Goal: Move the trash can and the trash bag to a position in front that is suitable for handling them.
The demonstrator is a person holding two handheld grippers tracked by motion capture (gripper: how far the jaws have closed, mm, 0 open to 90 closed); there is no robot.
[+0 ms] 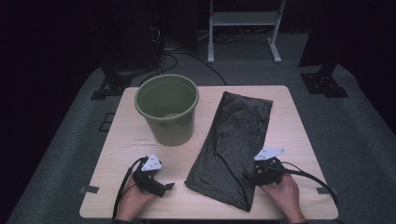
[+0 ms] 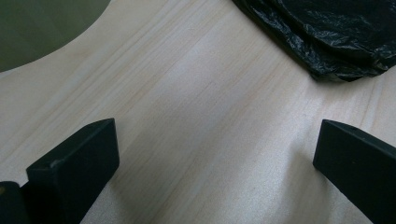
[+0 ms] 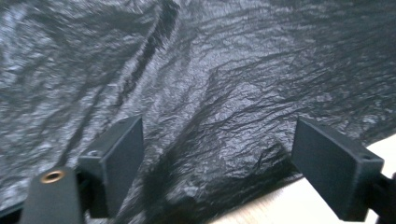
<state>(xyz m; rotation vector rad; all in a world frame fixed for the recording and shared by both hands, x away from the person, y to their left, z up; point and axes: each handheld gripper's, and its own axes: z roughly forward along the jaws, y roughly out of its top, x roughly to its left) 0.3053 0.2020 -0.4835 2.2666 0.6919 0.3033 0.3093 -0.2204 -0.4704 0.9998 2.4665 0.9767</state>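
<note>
While the crinkled black plastic bag [image 1: 235, 144] lies flat on the pale wooden tabletop [image 1: 289, 121] beside a green plastic bucket [image 1: 167, 108], the right claw [image 3: 215, 163] gapes wide over its near edge, gripping nothing; the left claw [image 2: 210, 168] rests wide open above bare wood.

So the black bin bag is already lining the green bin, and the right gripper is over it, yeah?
Not quite. In the high view the black bin bag lies flat on the table, beside the green bin, not inside it. The right gripper is over the bag, as you said.

Dim lab, cables [image 1: 163, 58], equipment stands [image 1: 324, 79], grey carpet [image 1: 359, 126]
</note>
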